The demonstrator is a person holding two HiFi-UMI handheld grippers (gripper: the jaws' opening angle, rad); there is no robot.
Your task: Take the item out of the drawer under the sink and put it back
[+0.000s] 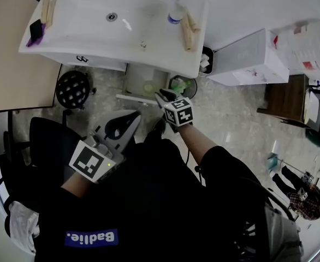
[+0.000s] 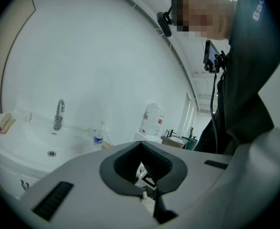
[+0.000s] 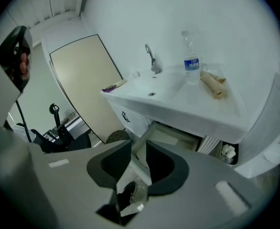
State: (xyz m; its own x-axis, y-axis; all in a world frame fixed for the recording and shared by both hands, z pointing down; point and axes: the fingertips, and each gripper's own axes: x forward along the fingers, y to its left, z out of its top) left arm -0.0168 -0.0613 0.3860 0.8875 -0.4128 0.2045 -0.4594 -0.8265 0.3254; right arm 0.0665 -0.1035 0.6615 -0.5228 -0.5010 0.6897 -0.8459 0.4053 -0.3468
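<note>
All three views share the sink [image 1: 83, 29]: the head view steeply down from overhead, both gripper views upward from below, the right one close against the drawer [image 1: 134, 98].

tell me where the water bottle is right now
In the right gripper view, the water bottle stands upright on the sink deck, right of the tap and just beside the beige rolls.

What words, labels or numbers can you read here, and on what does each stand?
"Badlie." on a blue patch on the person's dark top, upside down in the head view.
"Ba", cut off, on the sleeve.
Water bottle label: too small to read.
Papers on the white cabinet: too blurred.
</note>
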